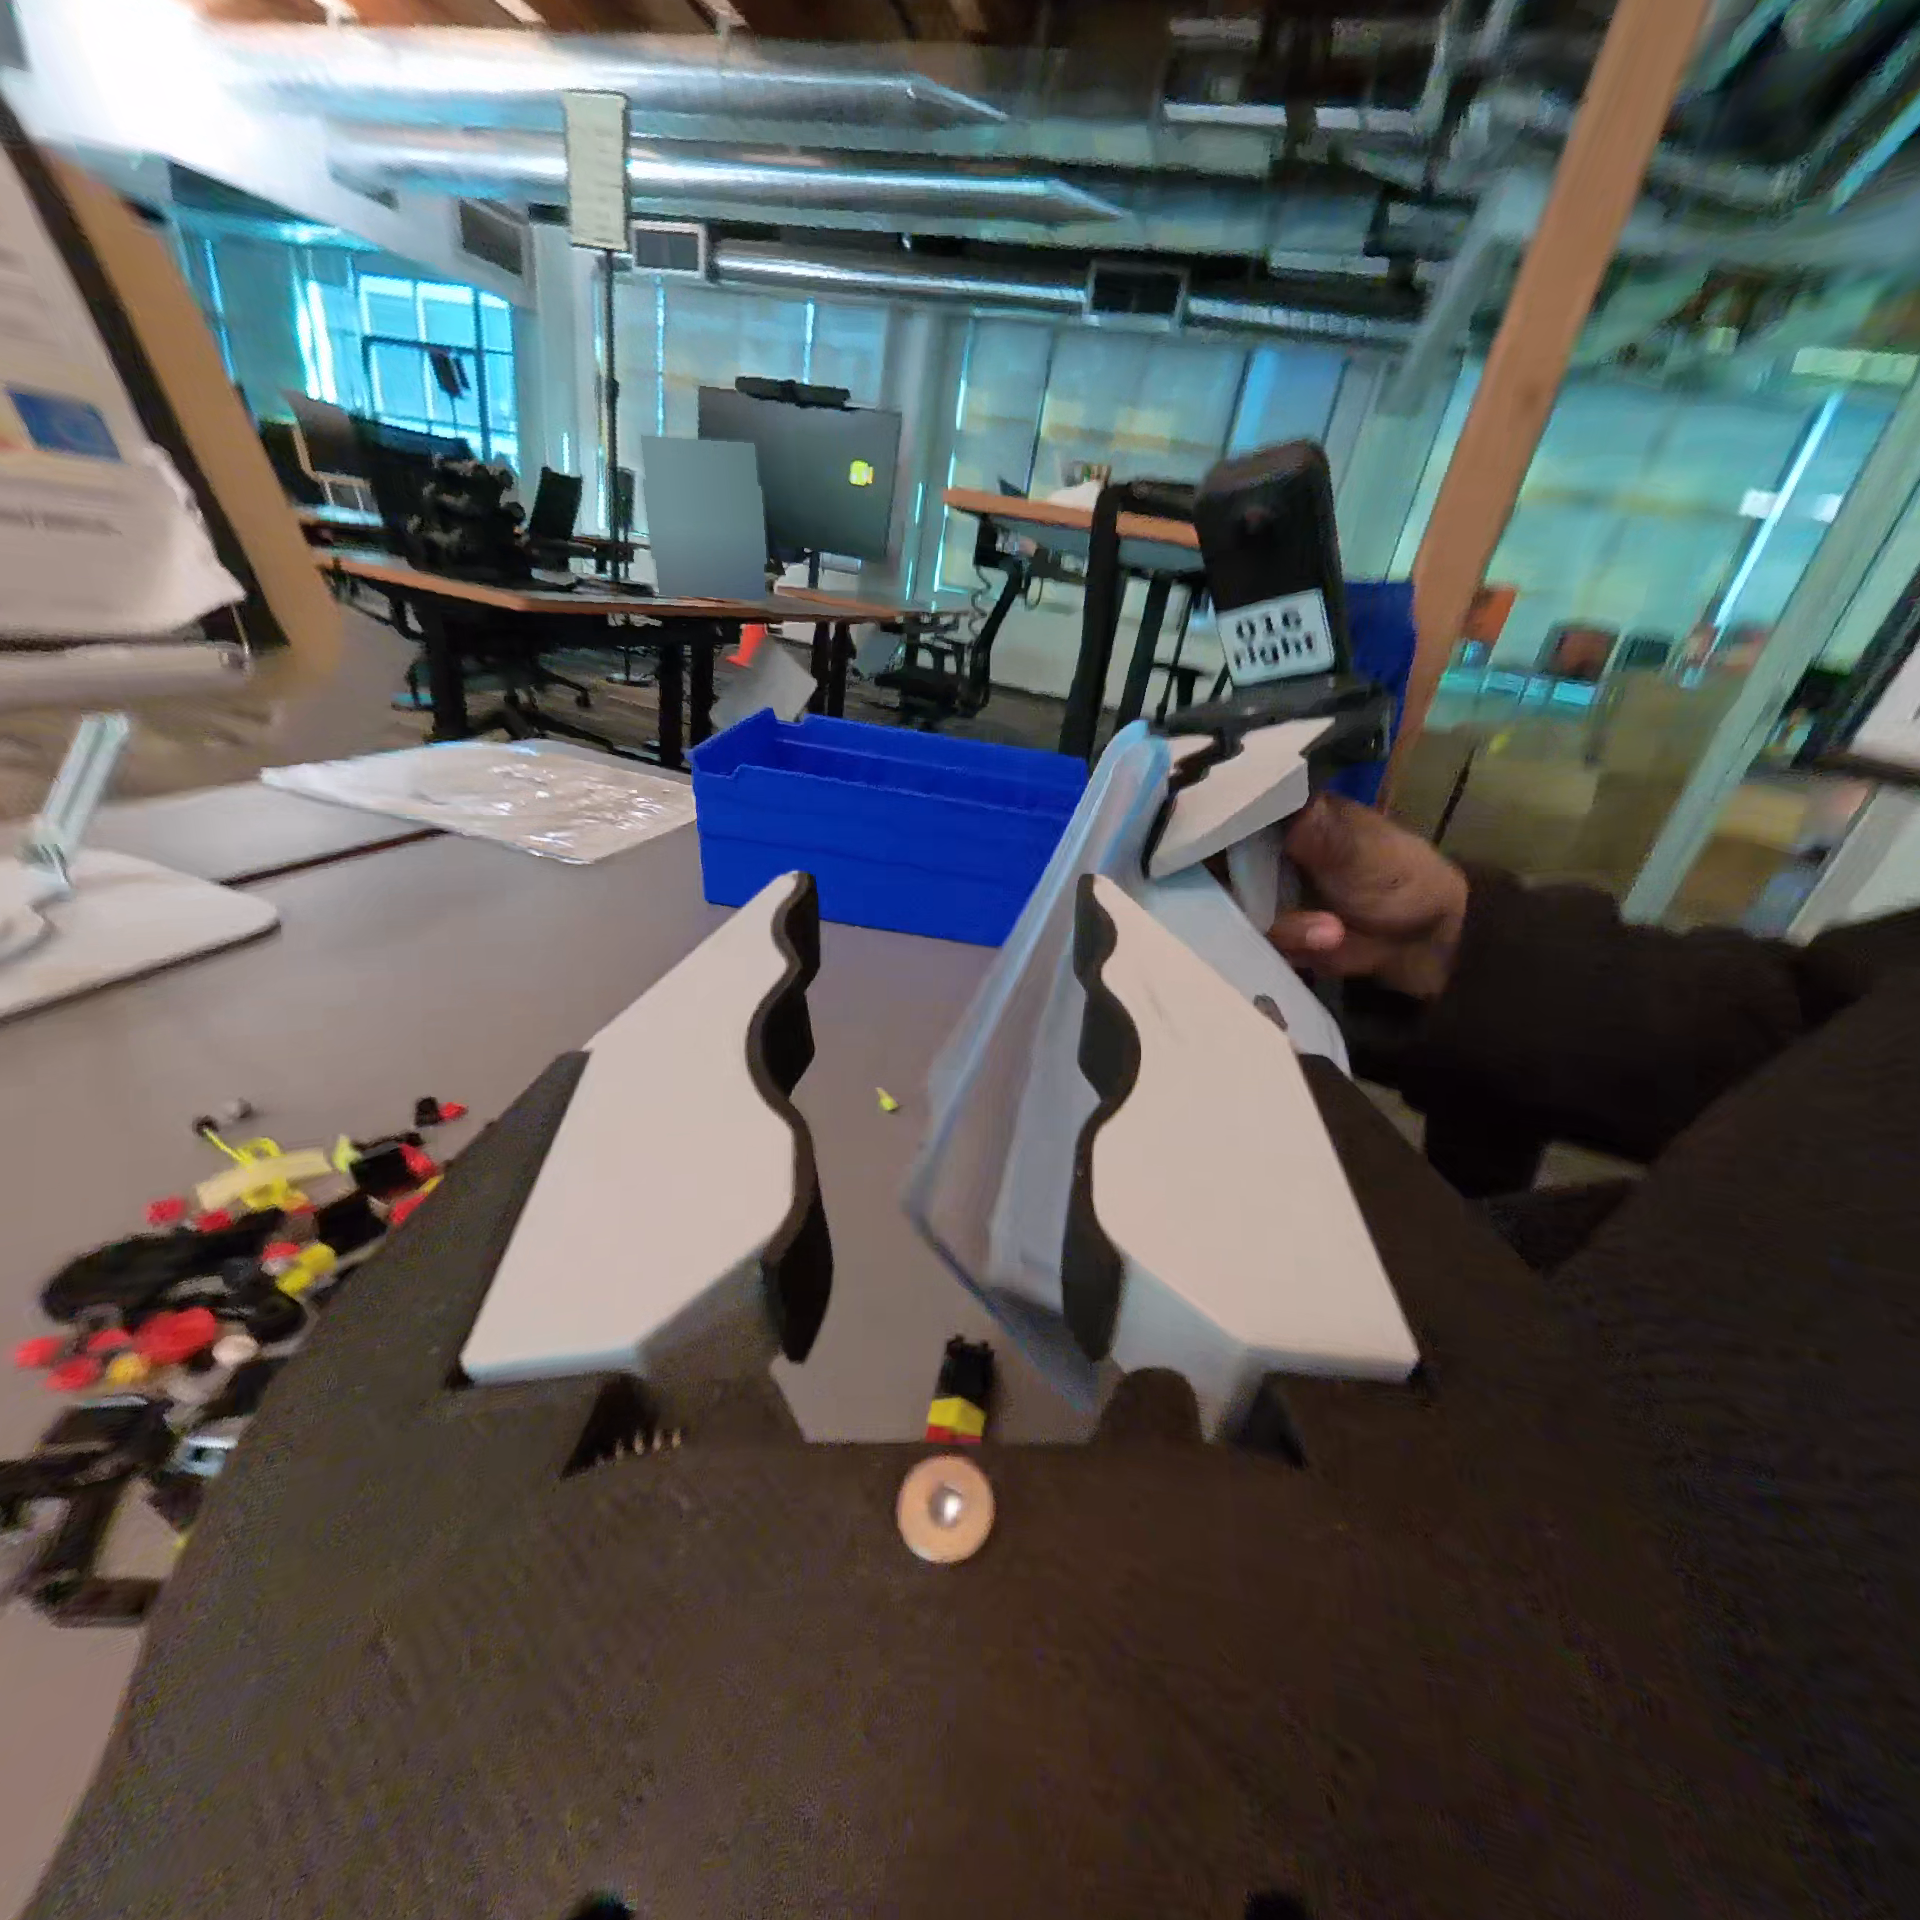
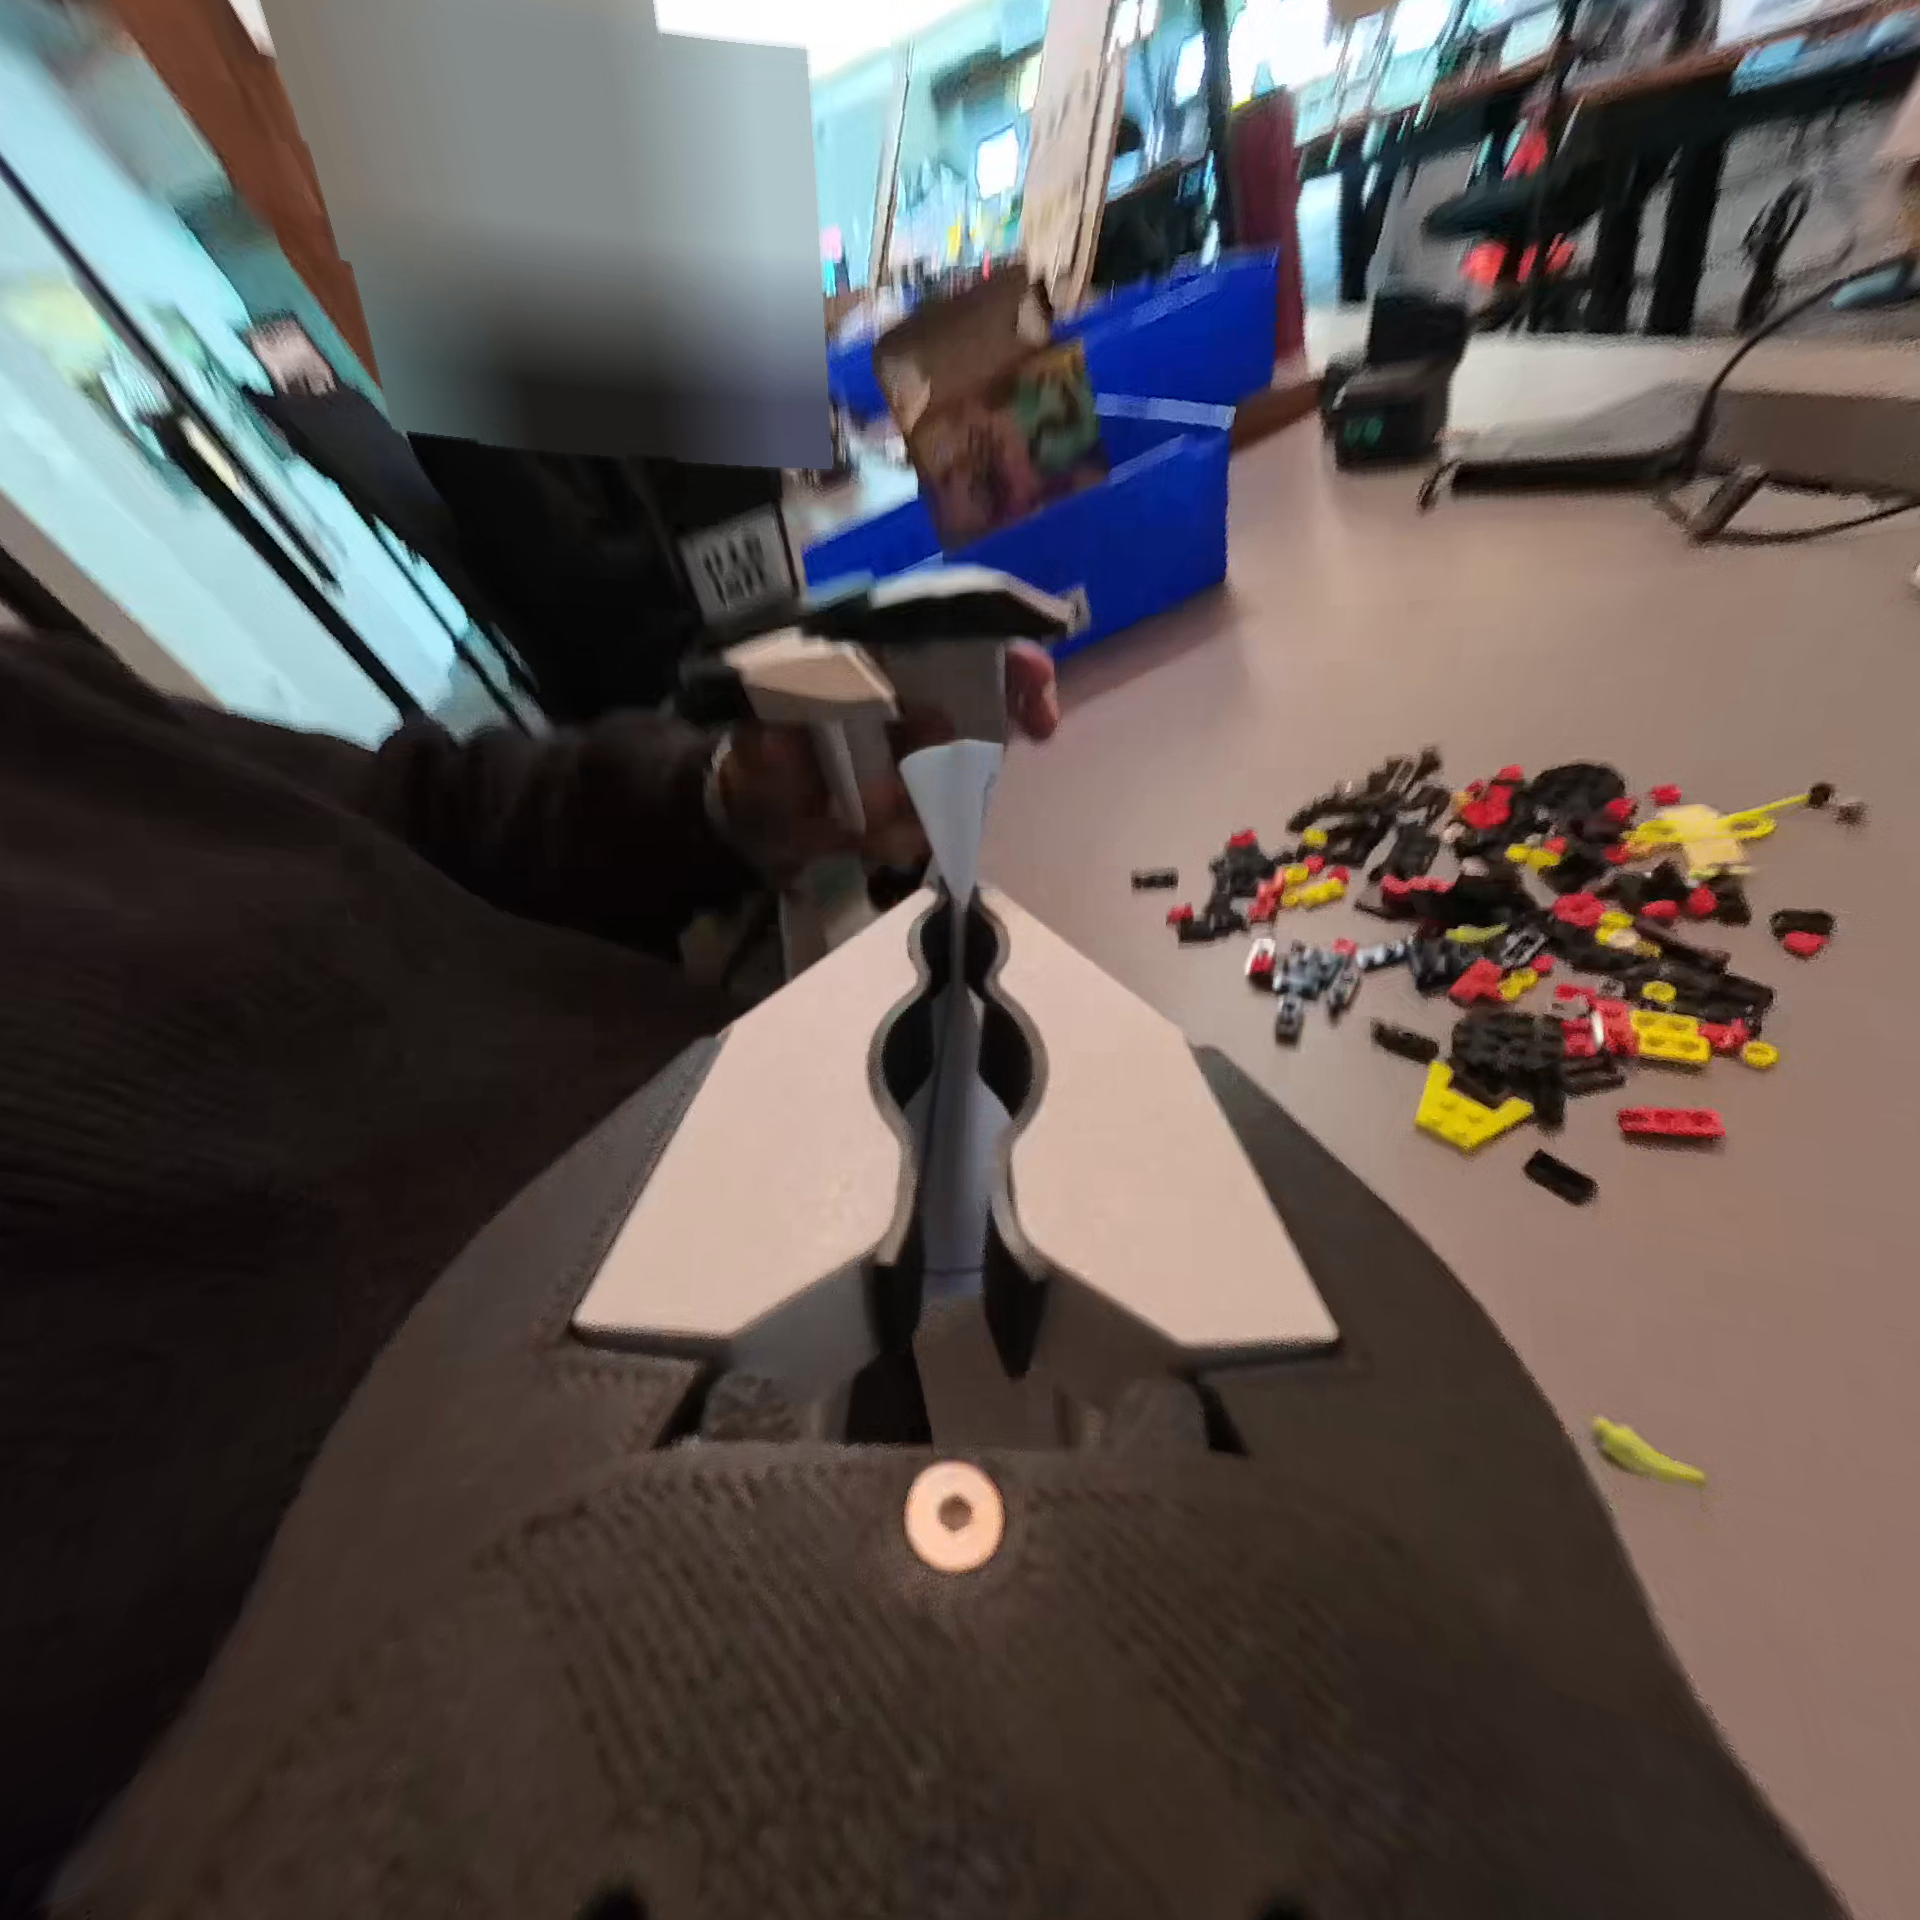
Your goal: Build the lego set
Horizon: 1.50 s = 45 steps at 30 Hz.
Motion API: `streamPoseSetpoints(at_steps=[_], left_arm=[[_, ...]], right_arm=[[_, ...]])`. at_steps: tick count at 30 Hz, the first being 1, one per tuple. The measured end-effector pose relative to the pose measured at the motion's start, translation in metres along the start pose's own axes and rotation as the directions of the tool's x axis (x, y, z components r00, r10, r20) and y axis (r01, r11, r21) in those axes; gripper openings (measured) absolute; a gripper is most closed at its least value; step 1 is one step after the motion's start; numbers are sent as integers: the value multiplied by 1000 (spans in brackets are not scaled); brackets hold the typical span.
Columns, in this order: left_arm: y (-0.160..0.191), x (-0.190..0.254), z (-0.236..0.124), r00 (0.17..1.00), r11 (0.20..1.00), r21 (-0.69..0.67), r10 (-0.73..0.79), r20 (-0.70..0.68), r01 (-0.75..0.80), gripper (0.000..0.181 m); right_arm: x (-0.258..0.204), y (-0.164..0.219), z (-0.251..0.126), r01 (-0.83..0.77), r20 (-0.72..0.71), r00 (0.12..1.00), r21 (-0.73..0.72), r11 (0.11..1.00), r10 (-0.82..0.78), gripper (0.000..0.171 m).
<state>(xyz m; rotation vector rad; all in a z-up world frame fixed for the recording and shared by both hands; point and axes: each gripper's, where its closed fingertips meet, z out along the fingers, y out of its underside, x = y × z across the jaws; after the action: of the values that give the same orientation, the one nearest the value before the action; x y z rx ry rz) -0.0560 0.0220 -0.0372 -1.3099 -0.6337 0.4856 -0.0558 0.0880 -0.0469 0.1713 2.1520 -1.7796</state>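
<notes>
A pile of loose black, red and yellow lego pieces (image 1: 208, 1268) lies on the grey table, left of my left gripper (image 1: 940, 894); it also shows in the right wrist view (image 2: 1538, 935). My left gripper is open; a thin pale booklet (image 1: 997, 1091) stands on edge against the inner side of its right finger. My right gripper (image 2: 961, 904) is shut on that booklet (image 2: 956, 821) and holds it above the table. The right gripper also shows in the left wrist view (image 1: 1236, 790), at the booklet's far end. A small black, red and yellow assembly (image 1: 961, 1392) lies under my left gripper.
A blue bin (image 1: 883, 821) stands behind the grippers, with a picture box (image 2: 997, 426) in it. A lone yellow-green piece (image 2: 1647, 1449) lies apart from the pile. A clear plastic bag (image 1: 488, 790) and a white stand base (image 1: 104, 914) sit at the left. There is about 8 cm between the tips of the two grippers. The lone yellow-green piece (image 2: 1647, 1449) lies around 20 cm away from my right fingertips.
</notes>
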Motion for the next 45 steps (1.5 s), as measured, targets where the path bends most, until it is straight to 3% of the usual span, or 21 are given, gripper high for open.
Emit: streamPoseSetpoints(at_steps=[4,9,11,13,17,22,28,35,38,41,45], left_arm=[[18,30,7,982,978,-120,162,-93,-173,46],[51,62,12,960,942,-262,149,-239,-211,39],[54,68,12,957,940,-277,124,-263,-198,31],[50,68,13,961,951,-252,113,-253,-178,9],[50,71,13,958,955,-254,82,-276,-155,0],[41,68,13,962,967,-252,-36,-272,-35,0],[35,66,12,959,971,-238,-73,-275,6,0],[30,66,11,954,974,-223,-98,-285,34,0],[27,65,10,956,979,-203,-82,-283,24,0],[25,62,10,957,979,-201,-87,-276,31,0],[23,62,9,955,980,-195,-90,-284,34,0]], right_arm=[[-11,37,19,112,5,993,-228,967,-114,0],[-28,53,32,152,56,988,-304,940,-142,0],[-29,54,32,157,60,988,-311,937,-145,1],[-30,55,33,151,70,988,-309,939,-136,1],[-31,56,32,168,88,985,-299,939,-148,1],[-37,48,27,125,163,983,-225,966,-89,21],[-30,43,24,81,156,987,-211,974,-49,1],[-34,39,23,86,166,985,-180,980,-56,4],[-30,46,22,64,177,984,-209,976,-26,16],[-30,45,21,64,188,982,-208,976,-25,0],[-31,44,21,115,170,982,-220,969,-78,0]])
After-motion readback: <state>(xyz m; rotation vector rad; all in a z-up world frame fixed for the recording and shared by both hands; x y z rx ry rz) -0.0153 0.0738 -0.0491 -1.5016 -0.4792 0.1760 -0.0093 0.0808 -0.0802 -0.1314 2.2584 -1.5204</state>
